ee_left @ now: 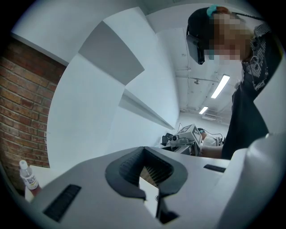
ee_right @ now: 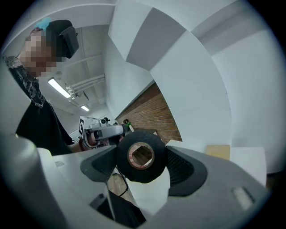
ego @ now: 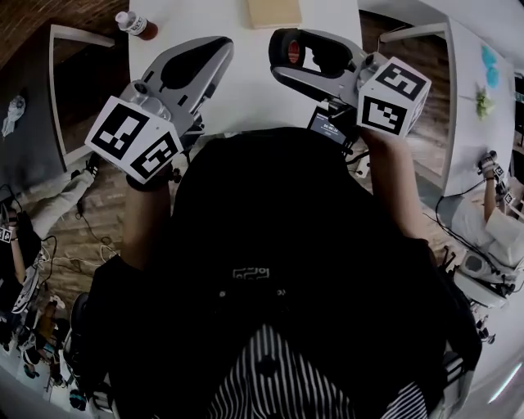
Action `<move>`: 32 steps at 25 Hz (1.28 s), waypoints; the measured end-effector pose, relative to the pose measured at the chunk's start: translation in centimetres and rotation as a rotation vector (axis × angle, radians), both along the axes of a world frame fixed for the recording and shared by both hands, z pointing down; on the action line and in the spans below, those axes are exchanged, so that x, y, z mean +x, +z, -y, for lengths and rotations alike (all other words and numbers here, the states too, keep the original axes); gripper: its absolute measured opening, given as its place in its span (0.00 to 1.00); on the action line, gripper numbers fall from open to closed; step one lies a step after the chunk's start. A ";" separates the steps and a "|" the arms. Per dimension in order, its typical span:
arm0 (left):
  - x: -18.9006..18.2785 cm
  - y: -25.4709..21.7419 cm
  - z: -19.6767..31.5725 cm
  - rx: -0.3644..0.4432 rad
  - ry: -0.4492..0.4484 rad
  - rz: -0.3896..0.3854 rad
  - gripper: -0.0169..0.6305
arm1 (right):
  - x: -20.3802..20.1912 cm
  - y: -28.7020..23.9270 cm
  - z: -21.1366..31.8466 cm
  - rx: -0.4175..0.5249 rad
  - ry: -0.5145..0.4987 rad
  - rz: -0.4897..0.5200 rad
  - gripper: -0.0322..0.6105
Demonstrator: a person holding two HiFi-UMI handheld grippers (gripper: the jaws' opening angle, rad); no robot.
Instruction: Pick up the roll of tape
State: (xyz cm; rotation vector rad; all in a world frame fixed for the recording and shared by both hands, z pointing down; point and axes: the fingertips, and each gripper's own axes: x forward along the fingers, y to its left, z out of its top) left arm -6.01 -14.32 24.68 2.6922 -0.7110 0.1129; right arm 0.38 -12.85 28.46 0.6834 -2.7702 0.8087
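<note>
Nearest in the head view is the person's black shirt, filling the lower frame, with both forearms reaching out from it to the marker cubes. The left gripper points up-right over the white table. Its own view shows the left gripper with jaw tips together and only an empty hollow between the pads, which the head view shows less clearly. The right gripper lies across the table edge, clamped on the roll of tape. From above the roll shows only as a dark ring with a reddish core. The right gripper view shows it face on: the right gripper has both ribbed pads pressed on the sides of the black roll of tape, brown core toward the camera, with tabletop visible beneath it. Each gripper view catches the other tool across the way: the right gripper with its cube, and the left gripper. Further out, a small bottle stands at the table's far left corner and also appears in the left gripper view, but not in the right one. A tan block sits at the far edge and appears in the right gripper view only. Only the gripper views show the brick wall upright and the ceiling lights.
</note>
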 end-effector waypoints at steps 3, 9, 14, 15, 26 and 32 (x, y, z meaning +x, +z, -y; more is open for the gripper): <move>0.1 0.2 -0.4 -0.010 -0.001 0.003 0.04 | 0.0 0.2 -0.3 -0.005 -0.007 -0.003 0.58; 0.2 0.1 -0.9 -0.014 0.003 -0.003 0.04 | 0.5 0.6 -0.2 0.005 0.024 -0.016 0.57; 0.0 -0.2 -0.6 -0.024 0.009 -0.023 0.04 | 0.3 0.7 0.3 -0.015 0.036 -0.005 0.57; 0.0 -0.1 -0.5 -0.025 0.013 -0.021 0.04 | 0.3 0.8 0.3 -0.017 0.038 -0.004 0.57; 1.4 0.6 -1.3 -0.046 0.069 -0.014 0.04 | 1.3 1.3 0.1 -0.024 0.066 0.008 0.57; 3.3 0.5 -1.3 -0.032 0.072 -0.018 0.04 | 2.8 1.6 0.0 -0.017 0.060 0.005 0.57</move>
